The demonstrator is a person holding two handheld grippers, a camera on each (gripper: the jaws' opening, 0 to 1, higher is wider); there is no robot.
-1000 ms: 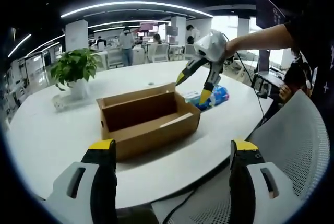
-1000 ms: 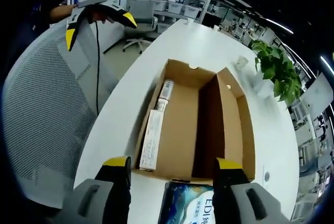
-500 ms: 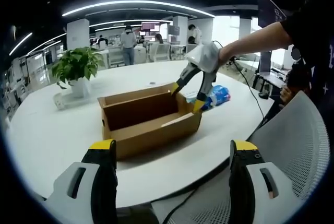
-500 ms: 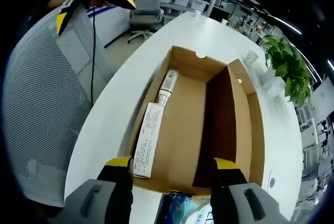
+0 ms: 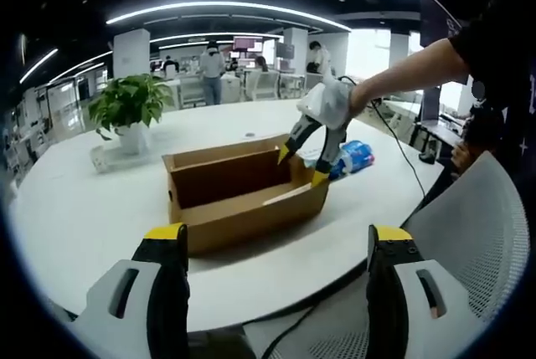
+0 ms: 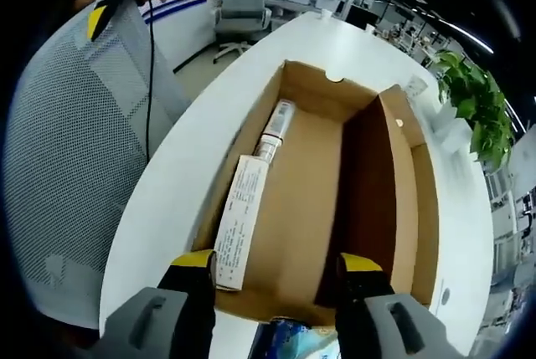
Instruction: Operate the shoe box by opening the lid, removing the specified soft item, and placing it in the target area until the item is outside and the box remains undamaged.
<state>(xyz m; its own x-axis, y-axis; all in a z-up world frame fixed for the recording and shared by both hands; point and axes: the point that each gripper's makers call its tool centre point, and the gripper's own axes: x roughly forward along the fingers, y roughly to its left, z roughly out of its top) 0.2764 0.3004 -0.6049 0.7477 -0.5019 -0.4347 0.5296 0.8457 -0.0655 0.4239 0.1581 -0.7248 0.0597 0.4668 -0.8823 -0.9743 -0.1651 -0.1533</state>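
Your left gripper is held back from the table, off its near edge, with both jaws wide apart and nothing between them. In front of it the open shoe box stands on the white table, its lid folded up on the far side.

Your right gripper hangs over one short end of the box, looking down into it. Its jaws are also spread wide and they hold nothing. In the left gripper view you see this gripper with its yellow tips at the right end of the box, one tip over the inside and one near the end wall; whether a tip touches the cardboard, I cannot tell from here.

Inside the box, along the wall on your right gripper's left, lie a flat white carton with printed text and, beyond it, a tube with a white cap. The rest of the box floor is bare cardboard.

The soft item, a blue and white plastic pack, lies on the table outside the box, just beyond its right end. A potted plant stands on the far left of the table. A grey mesh chair is beside the table's near edge.
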